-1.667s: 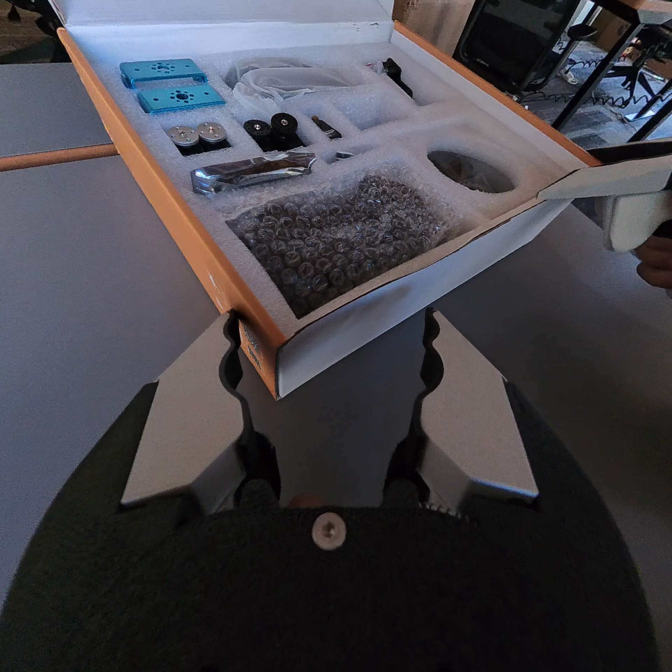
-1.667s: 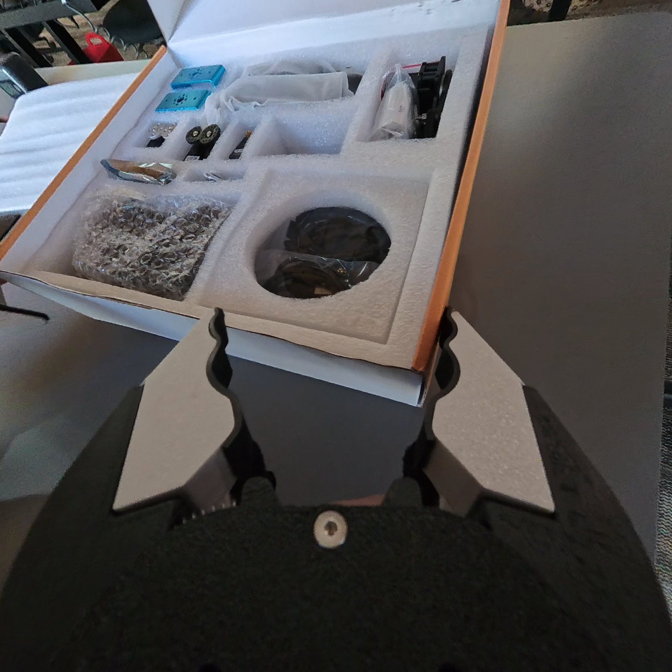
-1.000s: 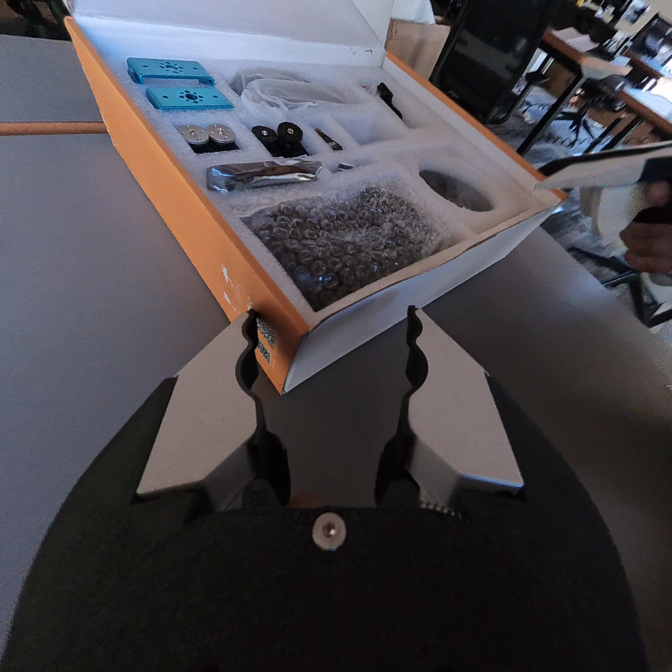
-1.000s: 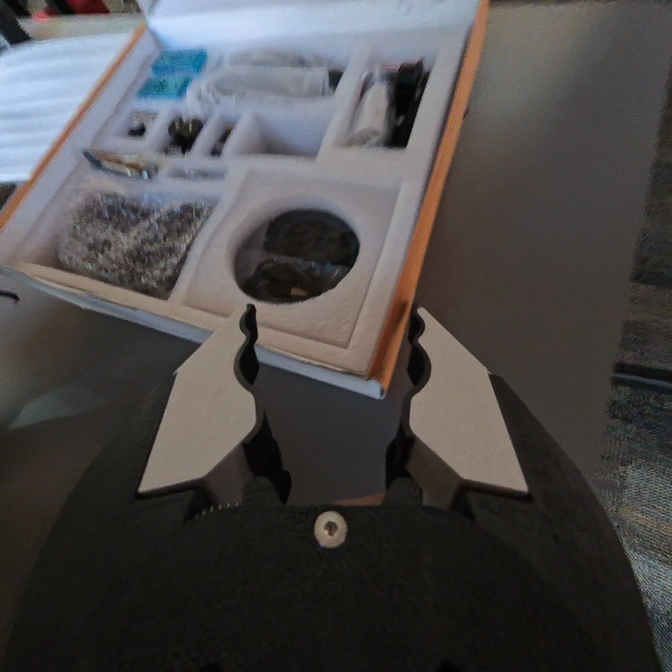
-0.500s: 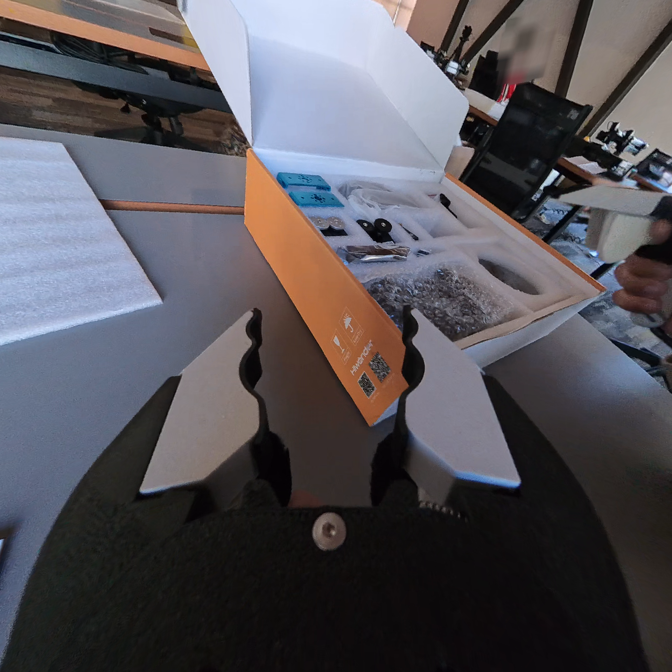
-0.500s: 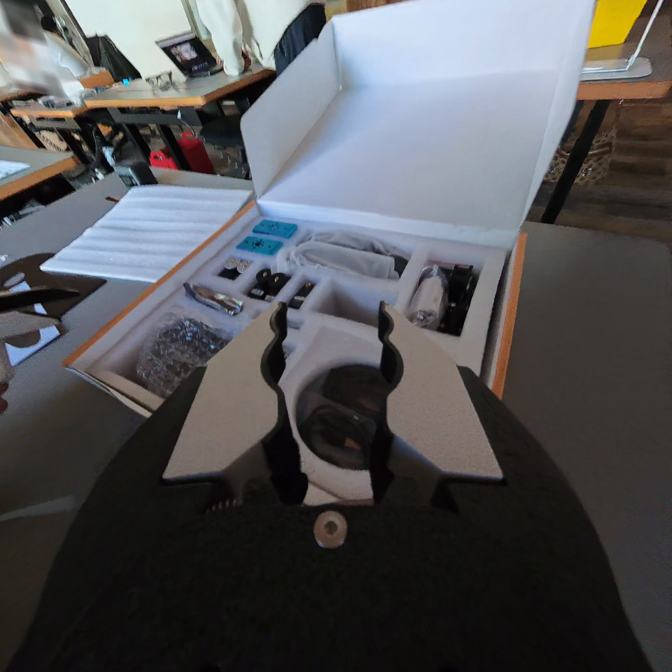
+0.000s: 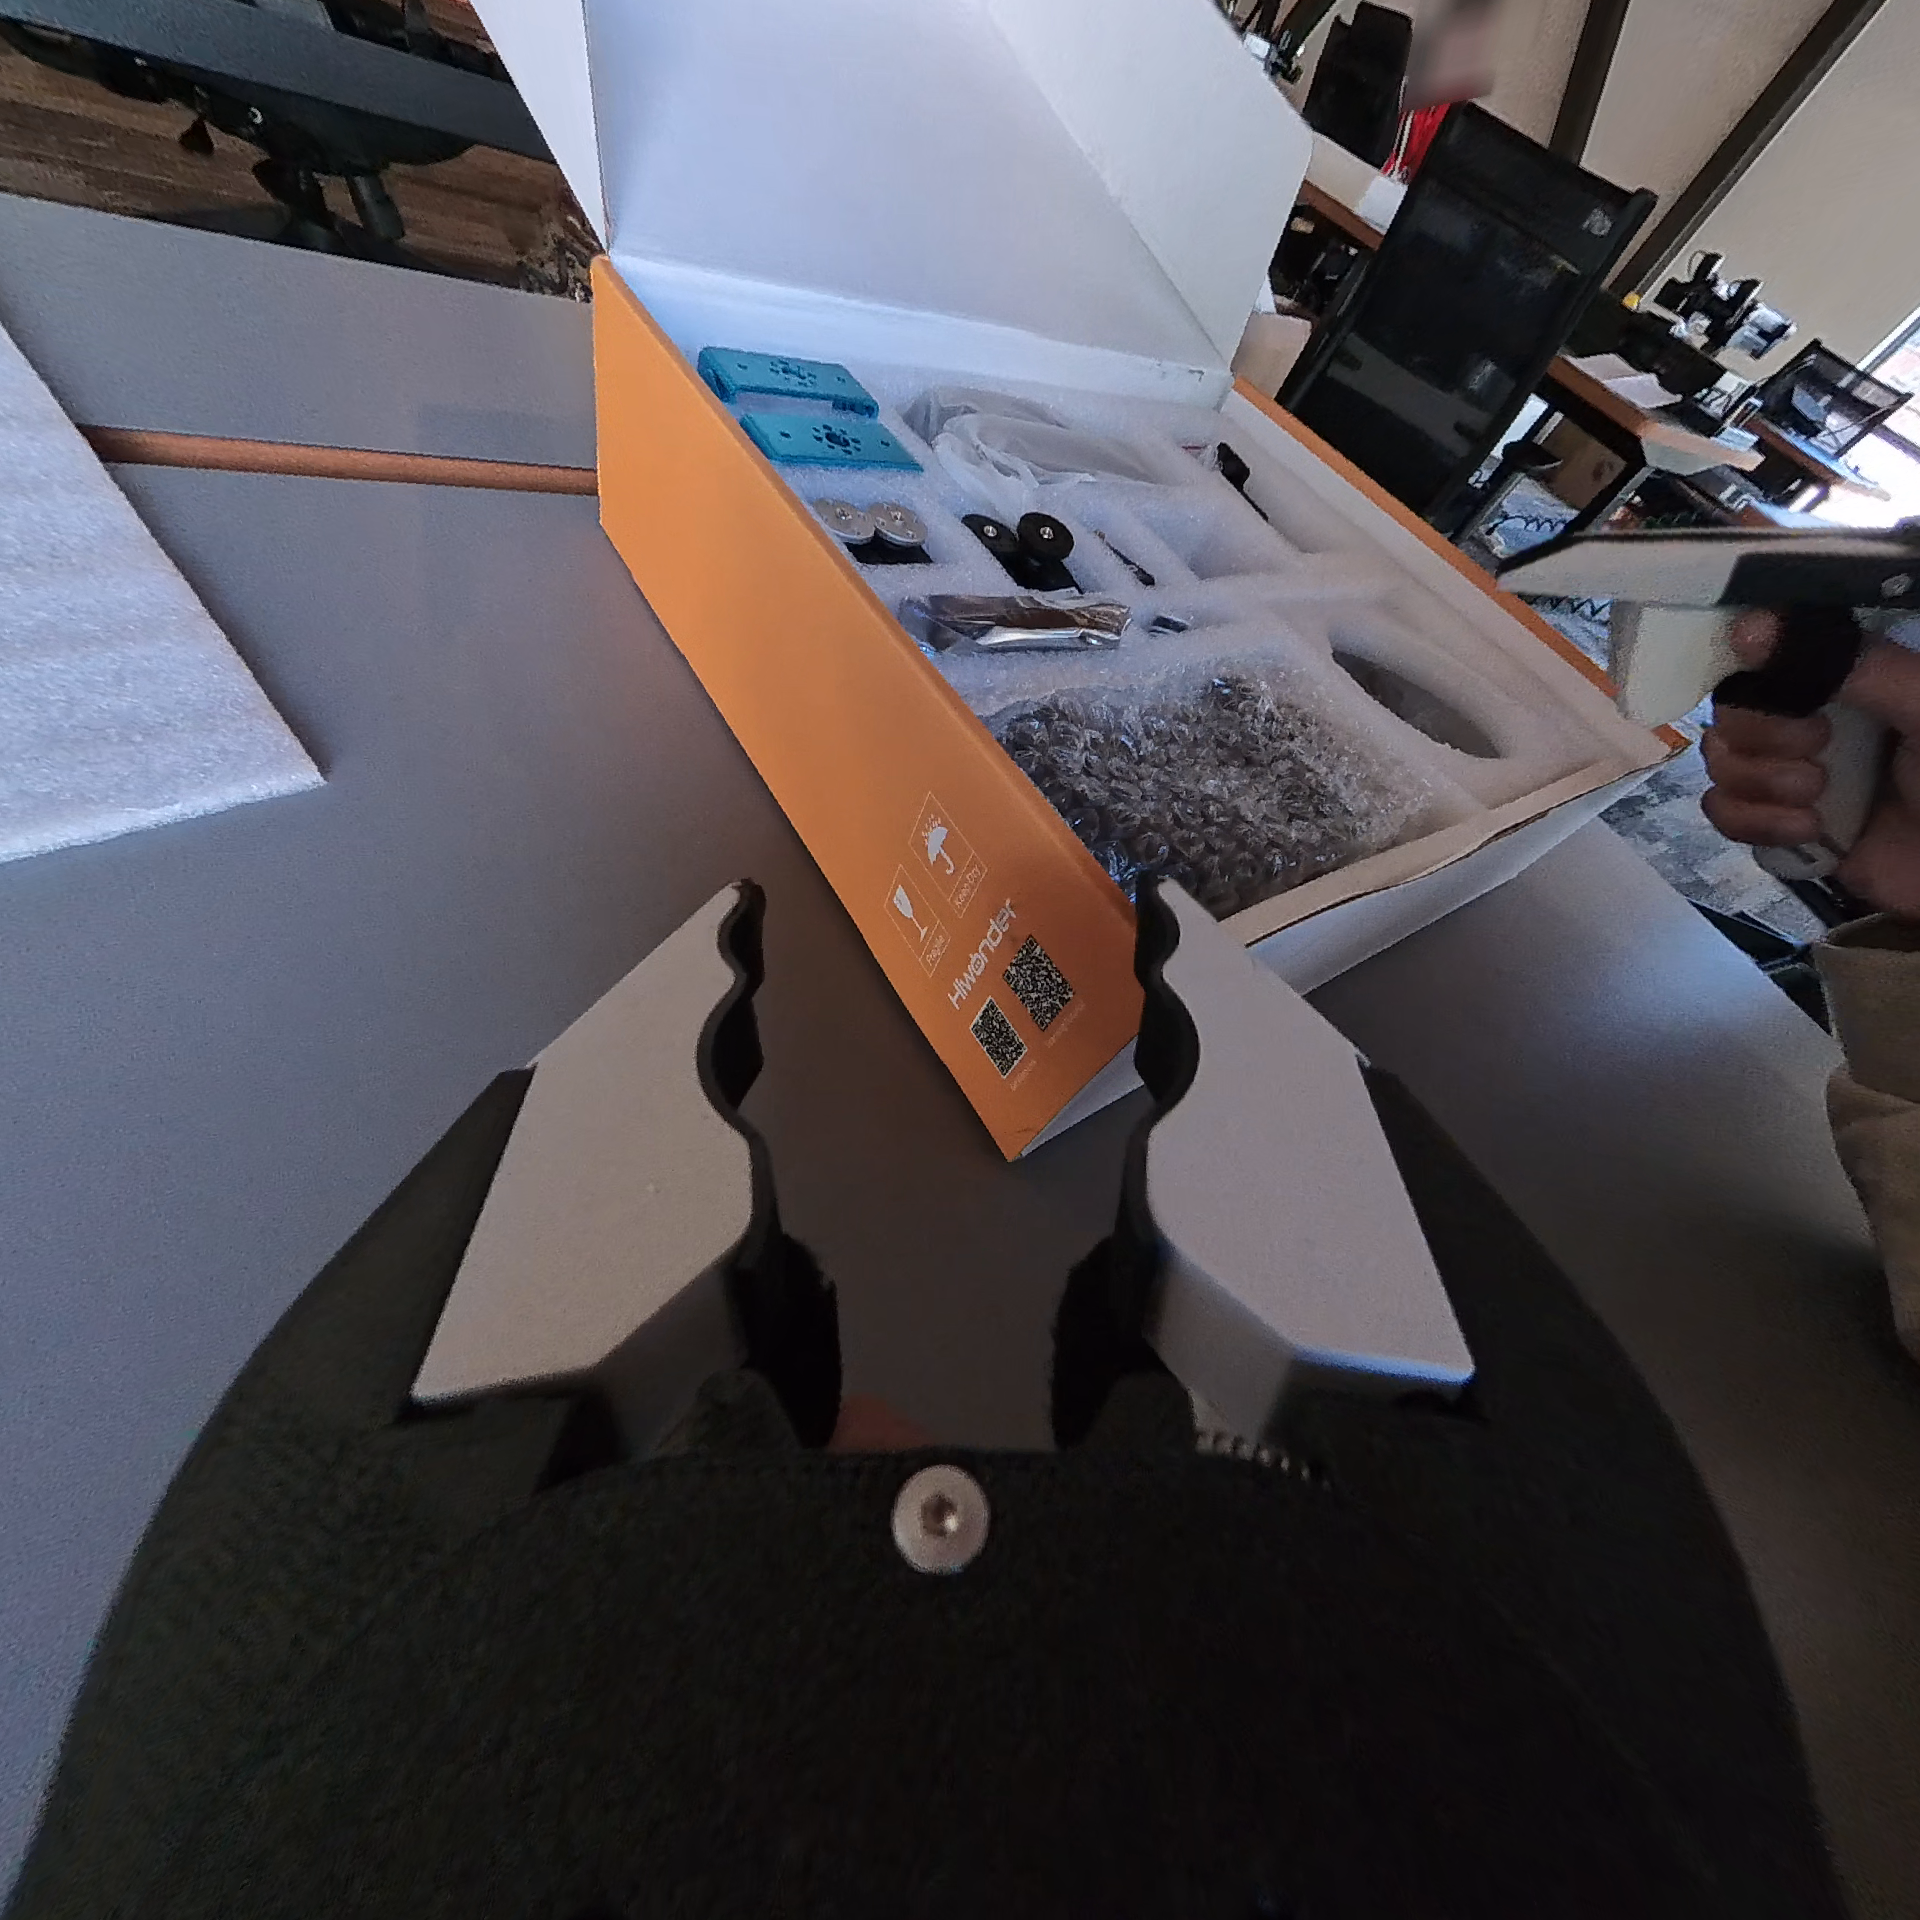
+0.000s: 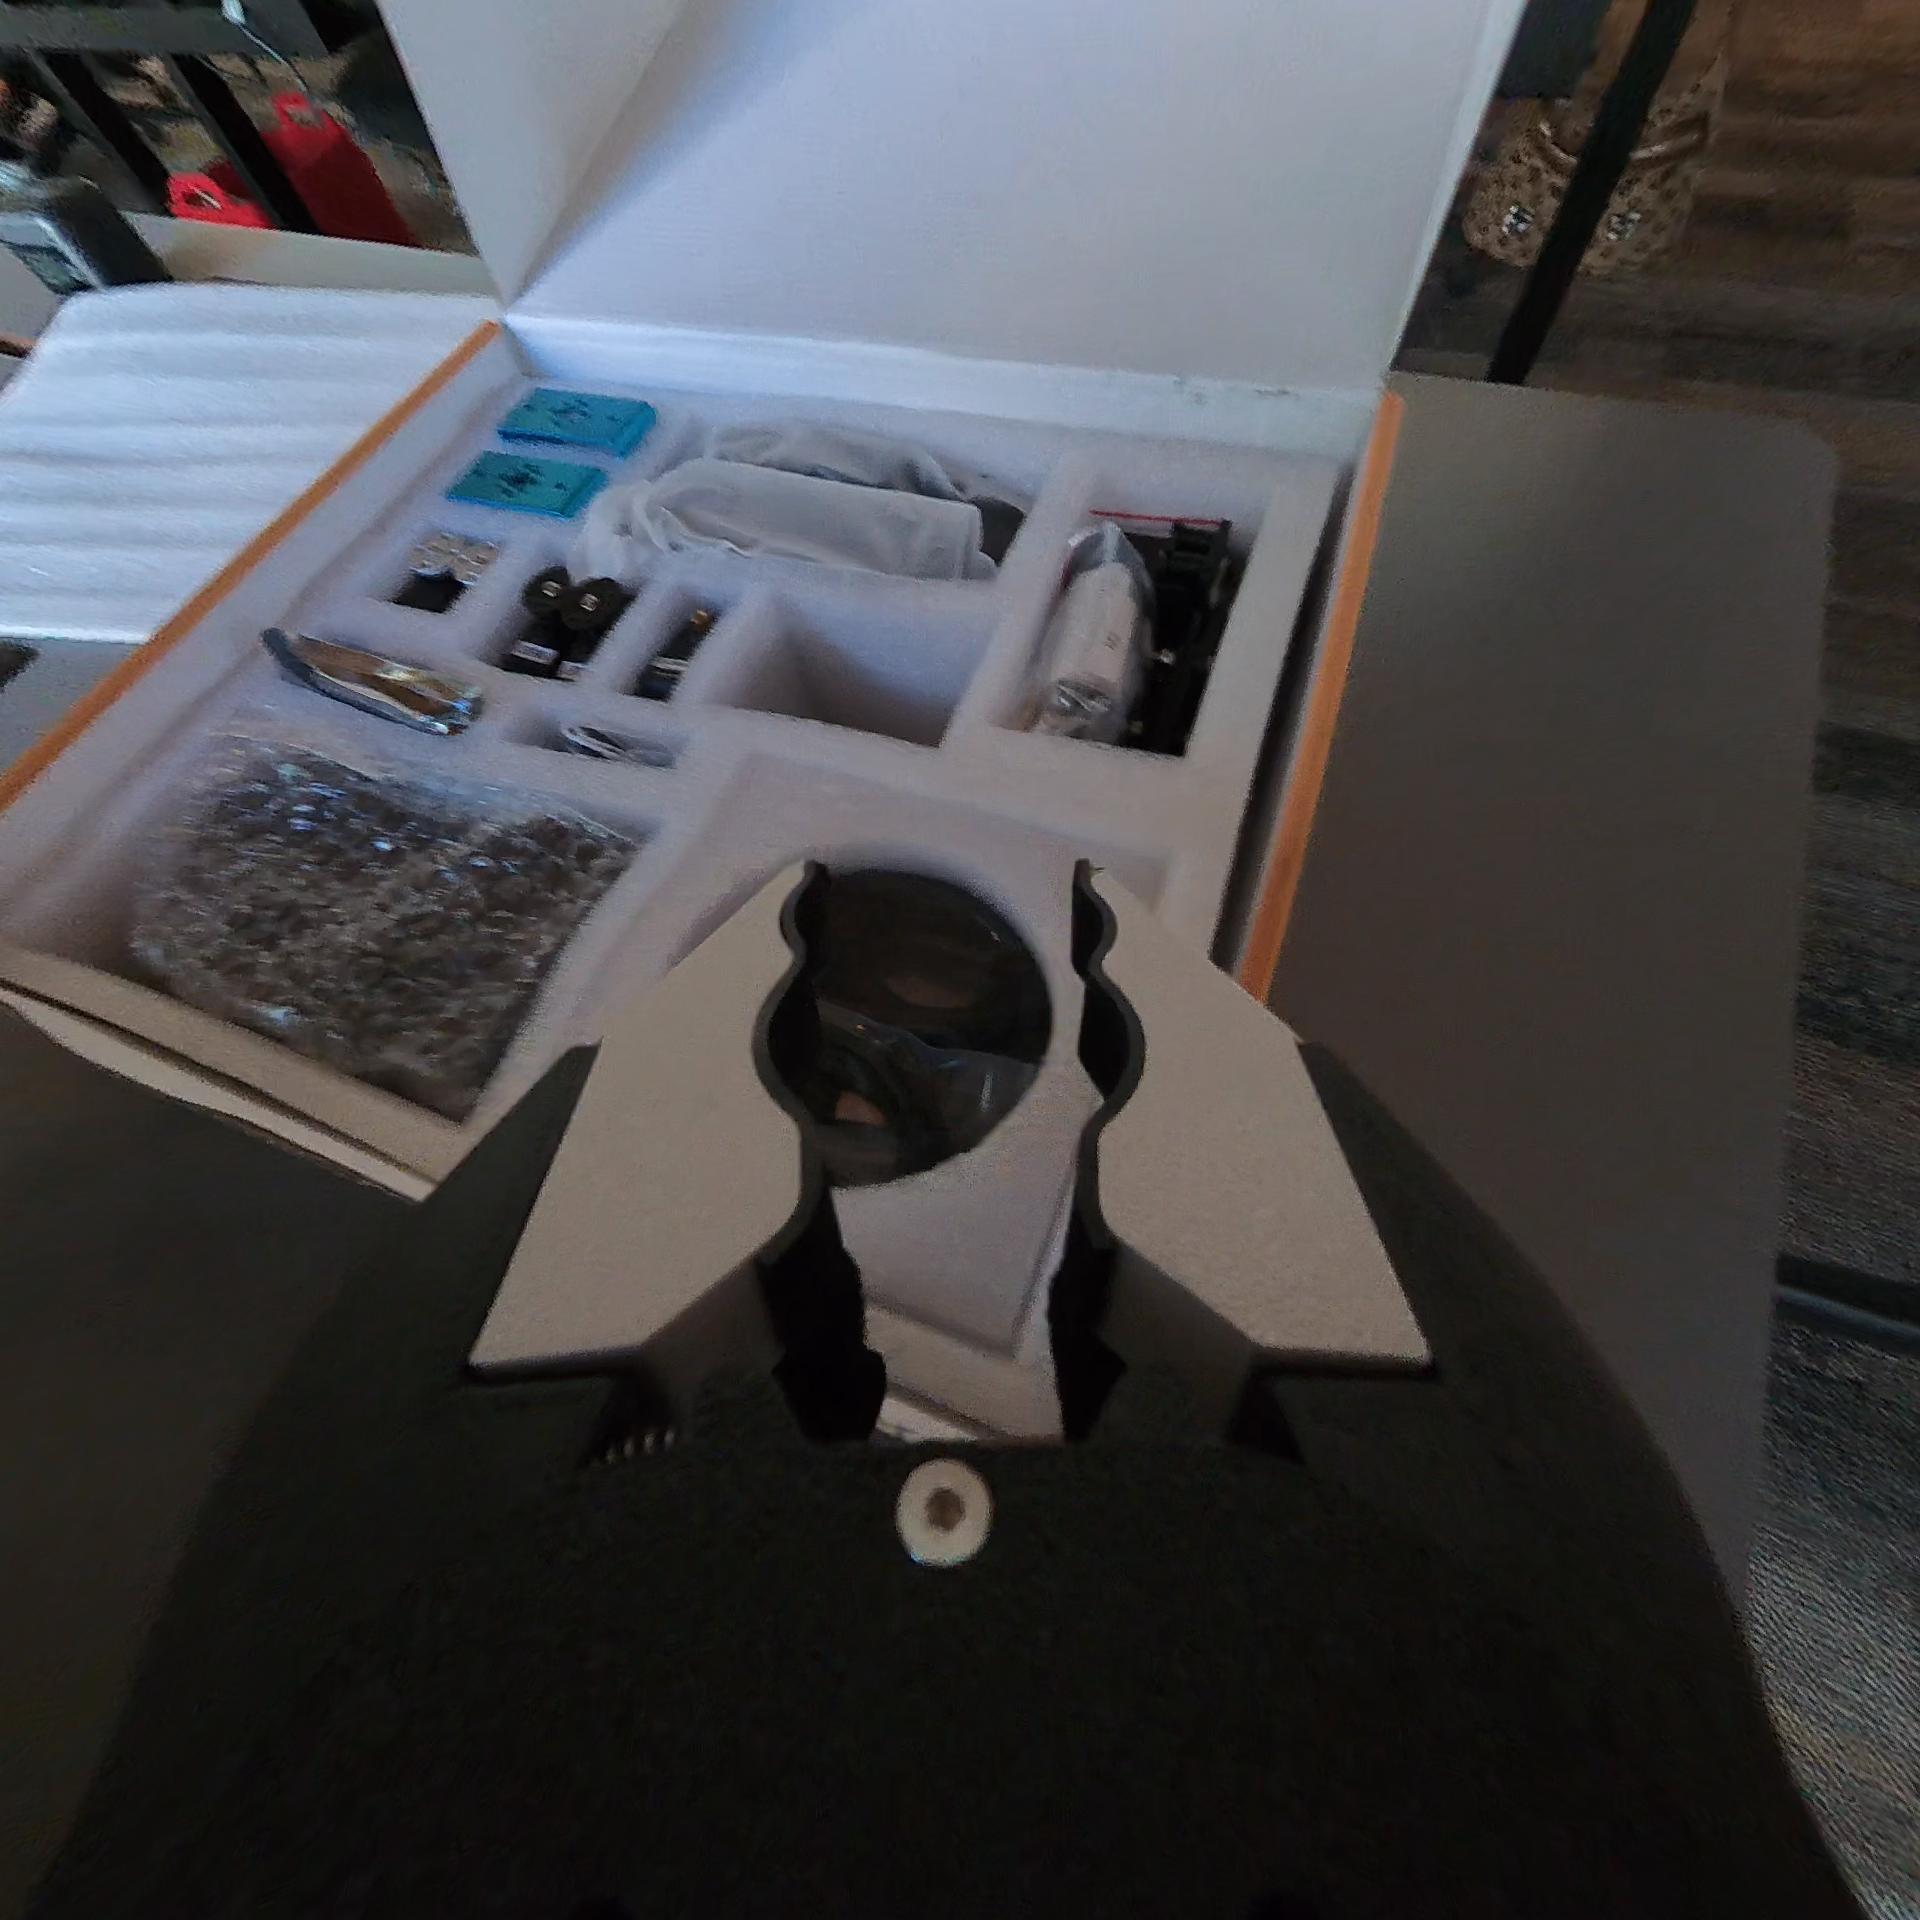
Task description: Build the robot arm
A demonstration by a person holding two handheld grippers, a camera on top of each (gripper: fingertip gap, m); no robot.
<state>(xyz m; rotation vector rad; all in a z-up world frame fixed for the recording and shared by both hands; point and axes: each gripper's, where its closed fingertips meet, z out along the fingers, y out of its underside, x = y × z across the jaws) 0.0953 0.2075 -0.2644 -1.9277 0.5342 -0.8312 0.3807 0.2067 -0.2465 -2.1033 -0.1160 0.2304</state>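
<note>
On the grey table, near to far:

Left gripper (image 7: 945, 914): jaws spread, holding nothing; it hangs over the table just short of the near corner of the orange box (image 7: 831, 727), whose long side runs away from it toward the far edge.
Right gripper (image 8: 940, 883): jaws parted, empty; it hovers above the round foam well (image 8: 914, 1029) at the box's near right corner, where dark bagged parts lie. In the left wrist view it shows held in a hand (image 7: 1808, 790).
Nearer gripper: the right, directly over the box's contents.
Bubble-wrap bundle (image 8: 353, 914): near left compartment.
Silver pouch (image 7: 1013, 623): behind the bundle.
Blue plates (image 7: 810, 410): far left compartments.
Lid (image 7: 914, 156): white, standing open.
Foam sheet (image 7: 94, 644): left of the box, apart.
Markings: printed symbols, codes and a brand mark on the orange side.
</note>
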